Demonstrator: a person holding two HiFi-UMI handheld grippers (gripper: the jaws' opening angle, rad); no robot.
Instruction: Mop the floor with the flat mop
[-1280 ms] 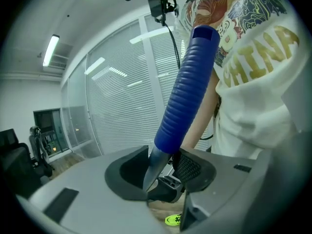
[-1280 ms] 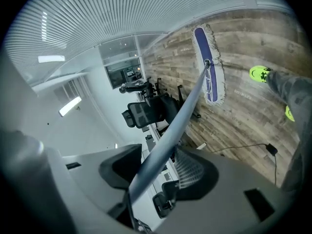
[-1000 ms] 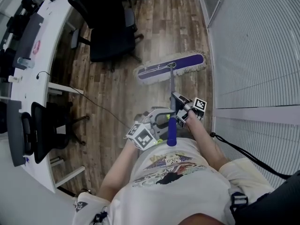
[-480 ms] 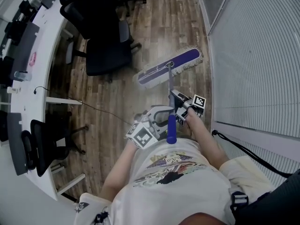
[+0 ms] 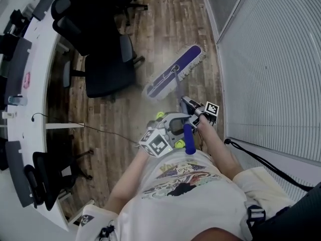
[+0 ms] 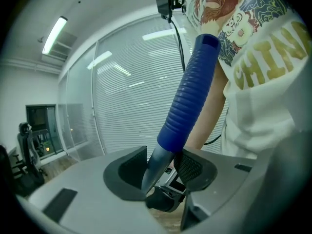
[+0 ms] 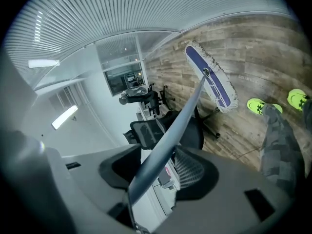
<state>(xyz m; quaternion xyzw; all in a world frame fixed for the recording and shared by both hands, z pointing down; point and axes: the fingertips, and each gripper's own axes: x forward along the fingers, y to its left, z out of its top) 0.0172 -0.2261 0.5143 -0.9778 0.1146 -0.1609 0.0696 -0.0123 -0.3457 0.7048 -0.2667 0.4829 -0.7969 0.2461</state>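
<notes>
The flat mop's purple head (image 5: 173, 70) lies slanted on the wood floor, ahead of the person and close to the glass wall. Its grey handle (image 5: 179, 89) runs back to a blue ribbed grip (image 5: 188, 139) at the person's chest. My left gripper (image 5: 175, 126) is shut on the handle just below the blue grip (image 6: 187, 101); its jaws have just been opening a little, with the handle still between them. My right gripper (image 5: 190, 107) is shut on the grey shaft (image 7: 180, 121) further down; its jaws have just been closing on it. The mop head (image 7: 209, 79) shows beyond it.
Black office chairs (image 5: 103, 59) stand left of the mop head beside a curved white desk (image 5: 30, 84). A glass wall with blinds (image 5: 271, 59) runs along the right. A thin cable (image 5: 100, 131) crosses the floor. Green shoes (image 7: 261, 105) sit below the grippers.
The mop head has slid forward along the glass wall and turned more slantwise. Both grippers moved with the handle, and the chairs and desk have drifted down the view.
</notes>
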